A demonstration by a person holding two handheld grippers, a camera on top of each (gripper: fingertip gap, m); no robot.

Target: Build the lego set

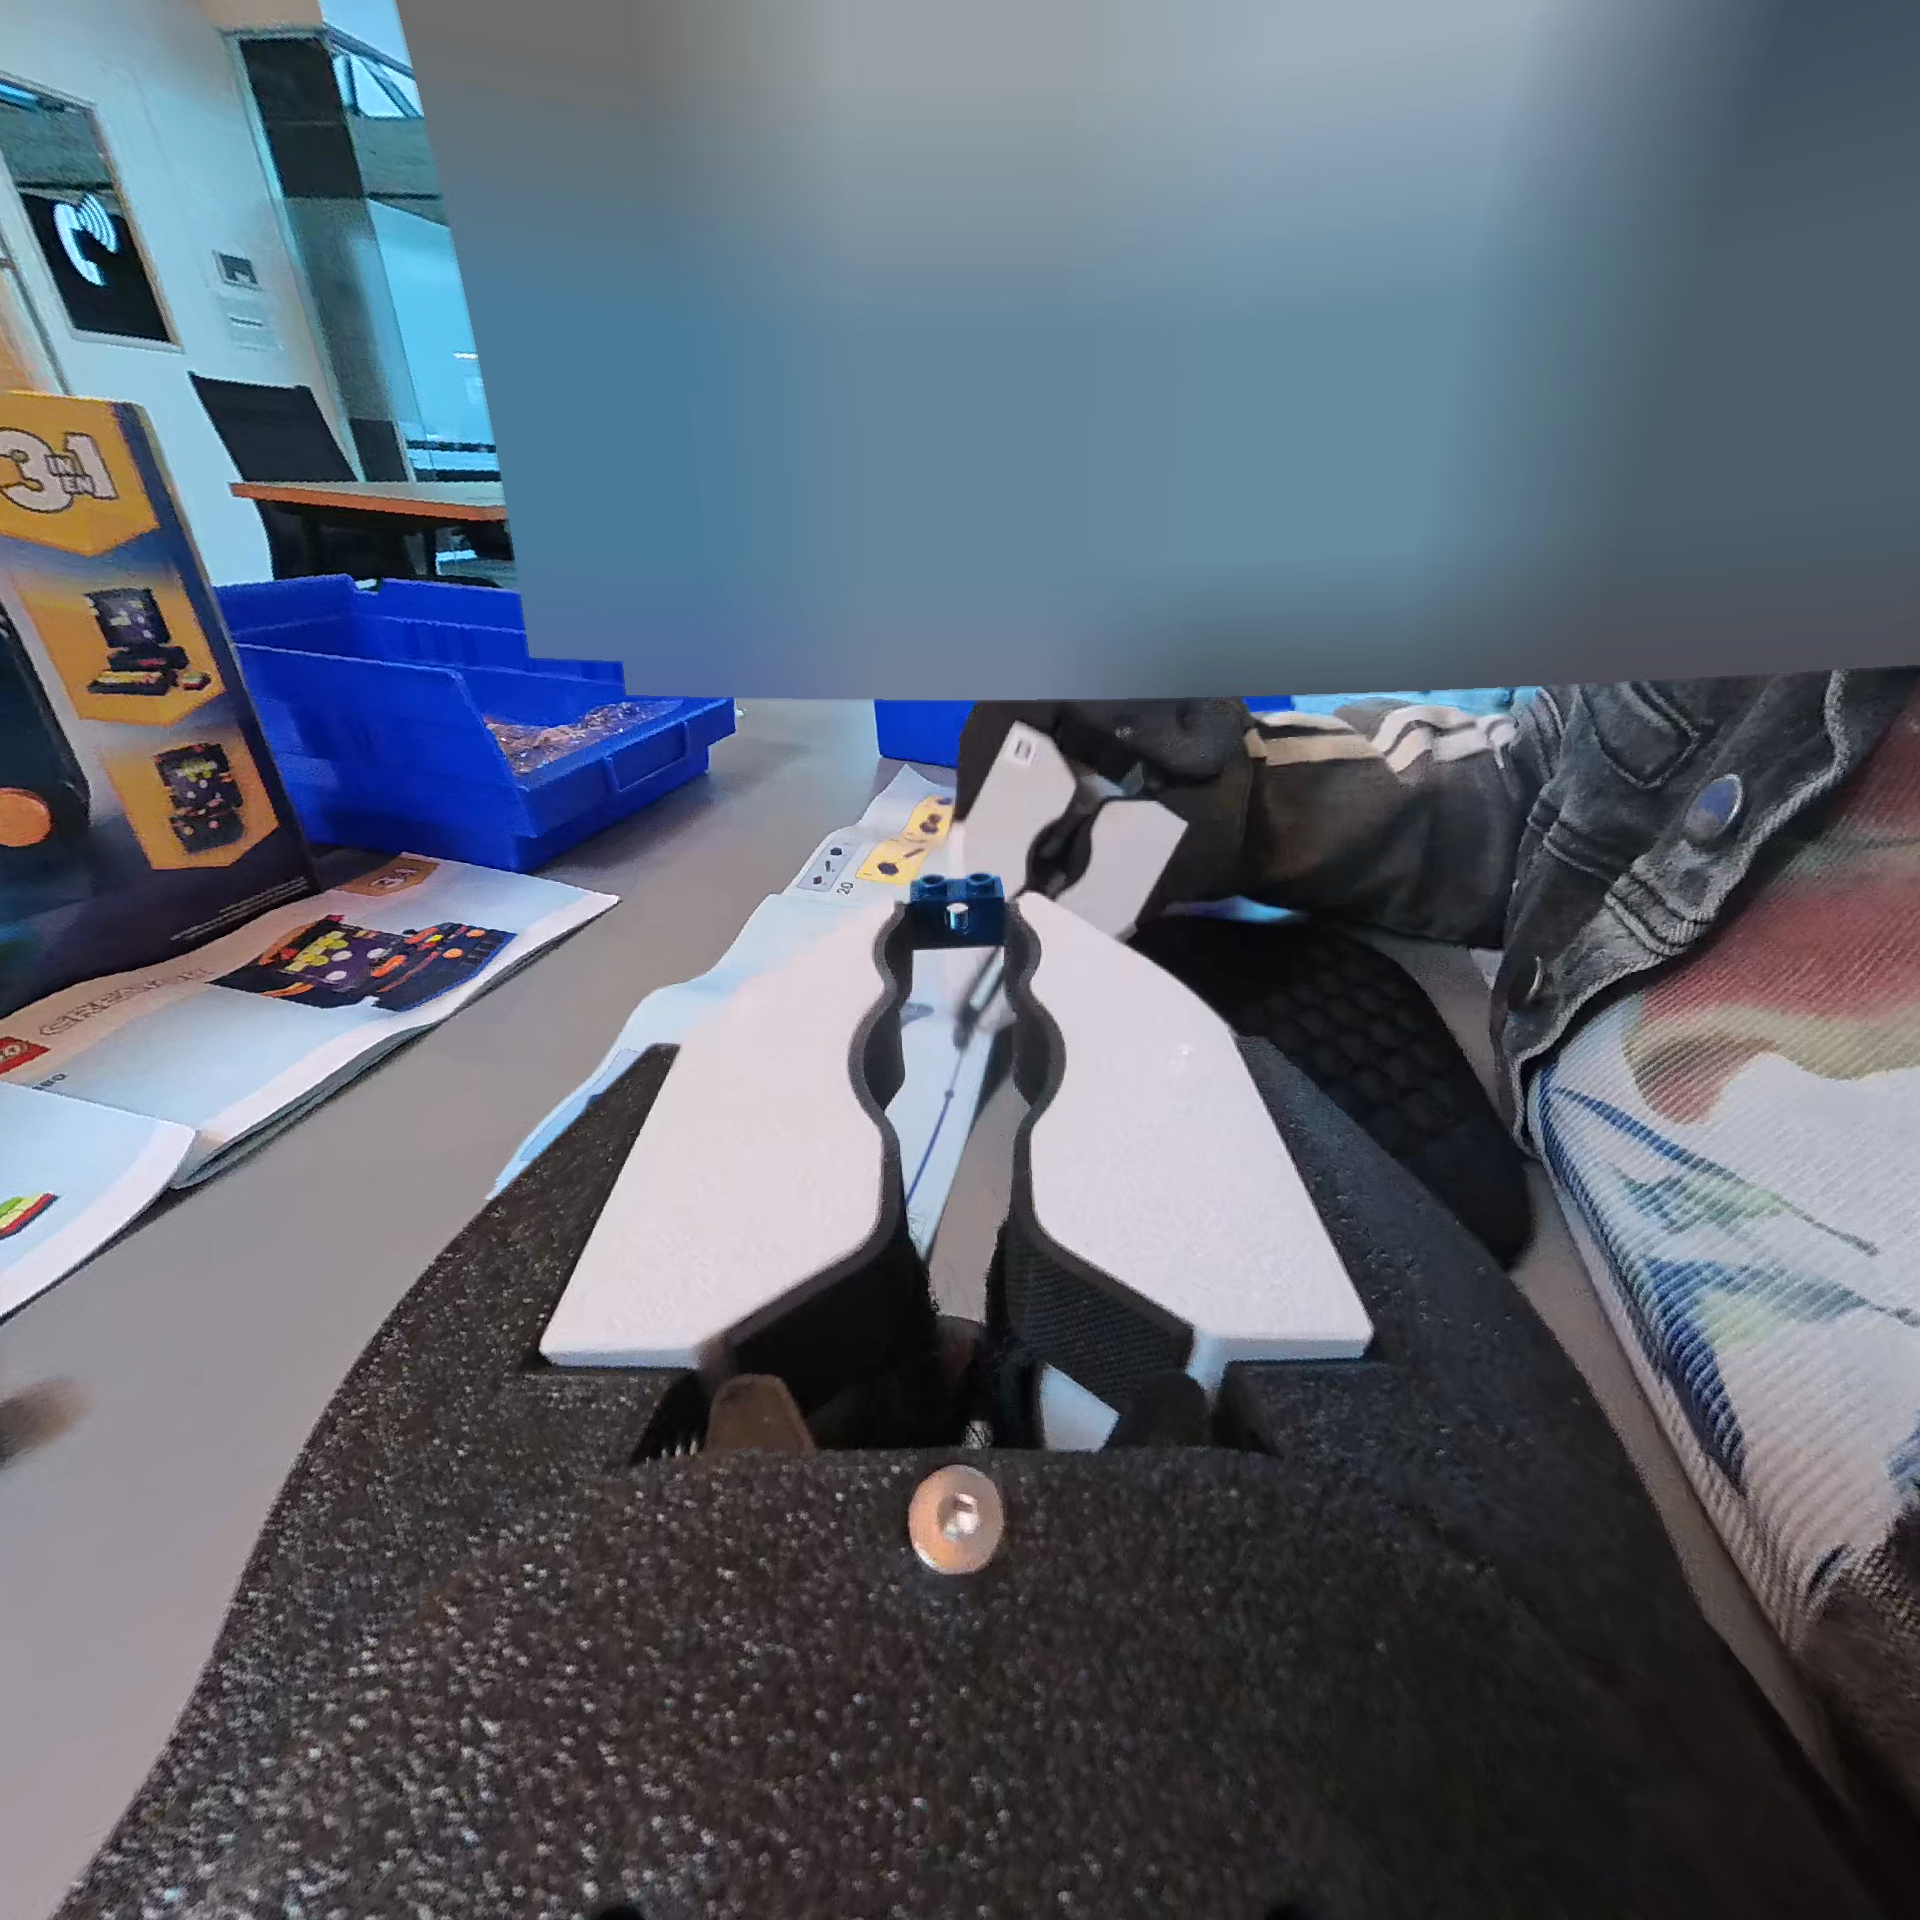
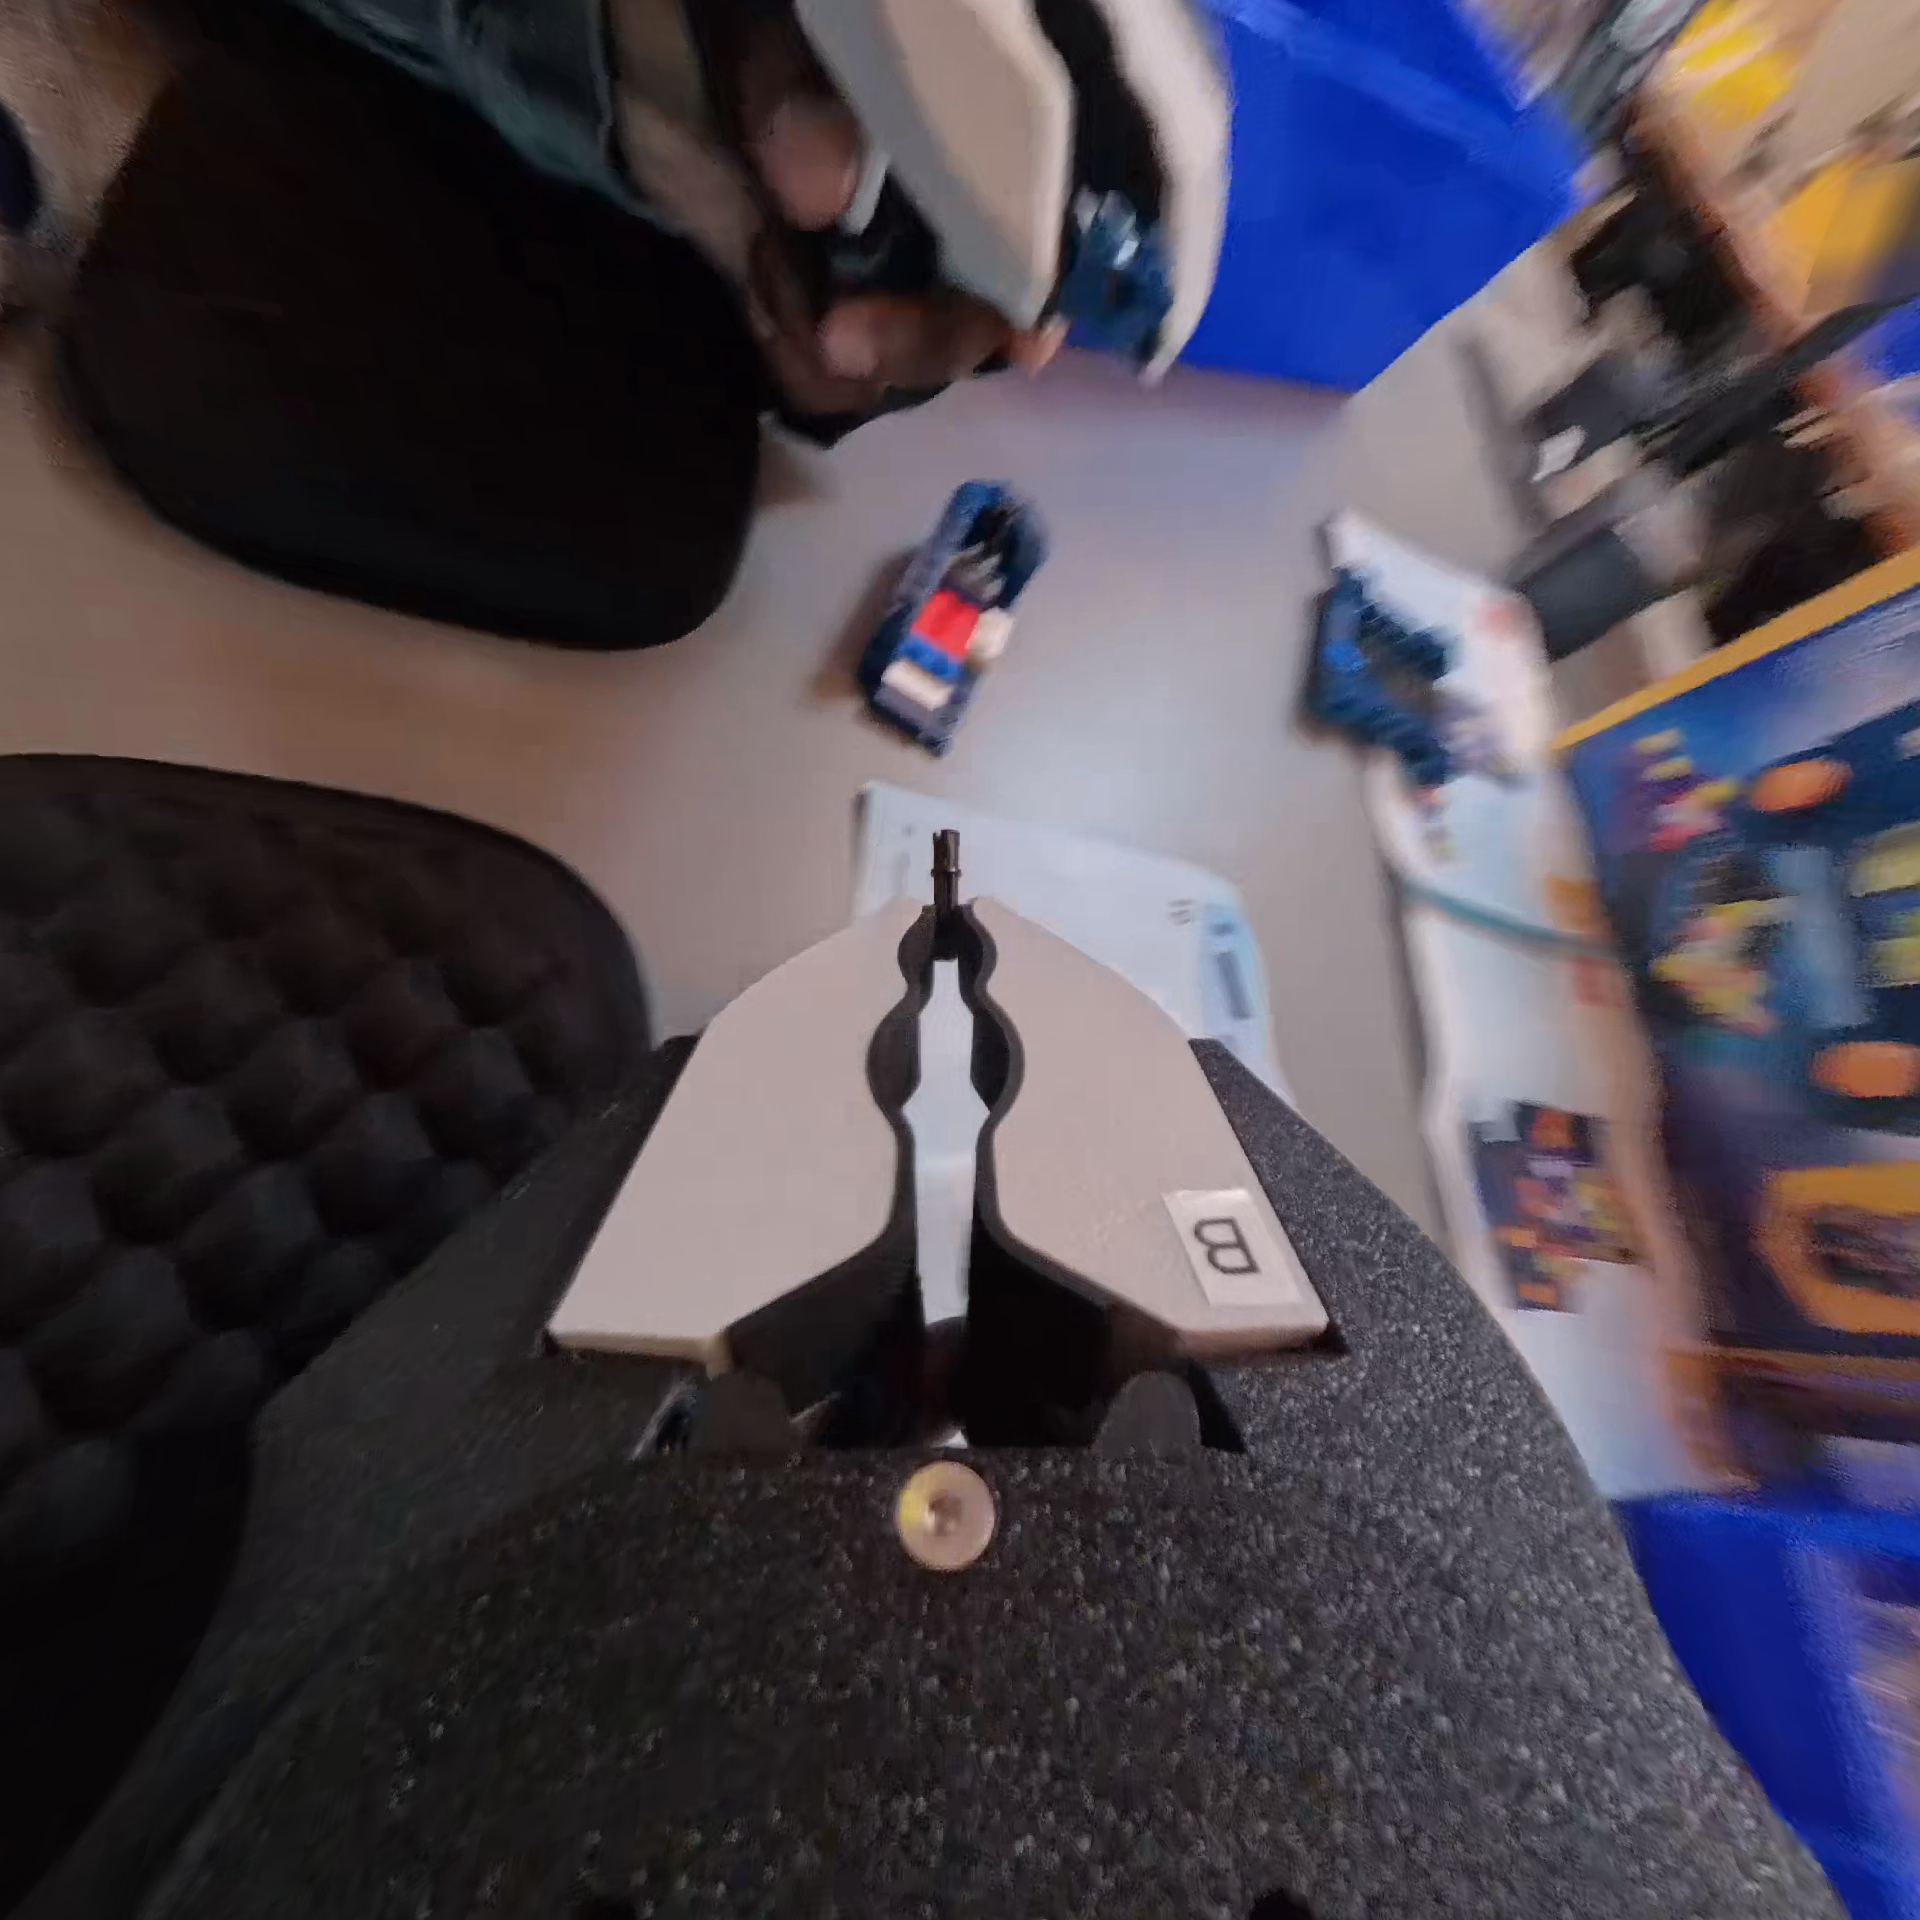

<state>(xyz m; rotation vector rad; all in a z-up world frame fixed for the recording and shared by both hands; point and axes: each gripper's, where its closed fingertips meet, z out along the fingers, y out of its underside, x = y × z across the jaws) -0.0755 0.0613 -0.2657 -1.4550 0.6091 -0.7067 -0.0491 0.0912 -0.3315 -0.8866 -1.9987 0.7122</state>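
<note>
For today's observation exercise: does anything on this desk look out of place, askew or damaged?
Nothing looks damaged or spilled. The instruction booklets lie at loose angles on the grey table. A small partly built brick model sits alone, askew, beyond the right gripper.

We see an office: a grey table [image 1: 727,790], blue bins [image 1: 436,727], a far desk [image 1: 374,499], glass partitions [image 1: 353,208] behind.
</note>
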